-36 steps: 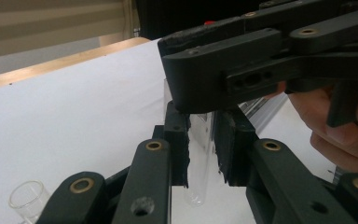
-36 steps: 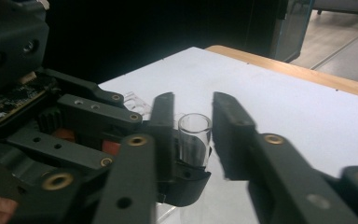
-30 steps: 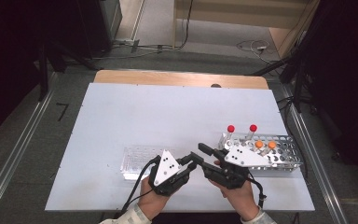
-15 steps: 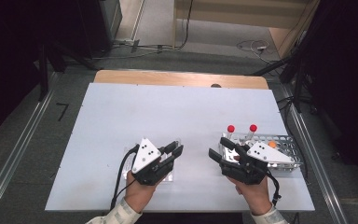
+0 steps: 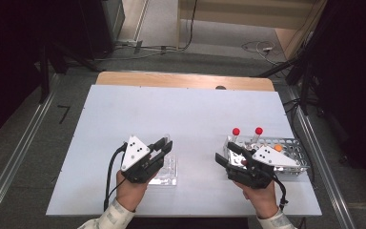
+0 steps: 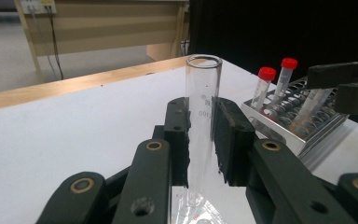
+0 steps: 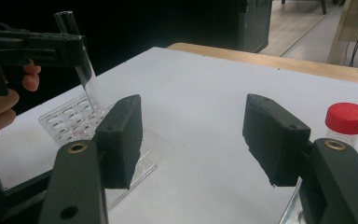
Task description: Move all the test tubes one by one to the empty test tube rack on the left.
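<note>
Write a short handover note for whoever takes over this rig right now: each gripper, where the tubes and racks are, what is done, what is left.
Left gripper: shut on an open glass tube, held upright with its lower end over the clear plastic rack at the near left of the table.
Right gripper: open, holding nothing, at the near end of the metal rack.
Metal rack: two red-capped tubes stand in it, plus some orange-topped ones.
Done: glass tube gripped.
Left: probably seat it in a hole of the clear rack and let go; whether it is already in a hole cannot be told.

black grippers with brass rivets, dotted grey triangular plates, black cables; pale checked sleeves.
</note>
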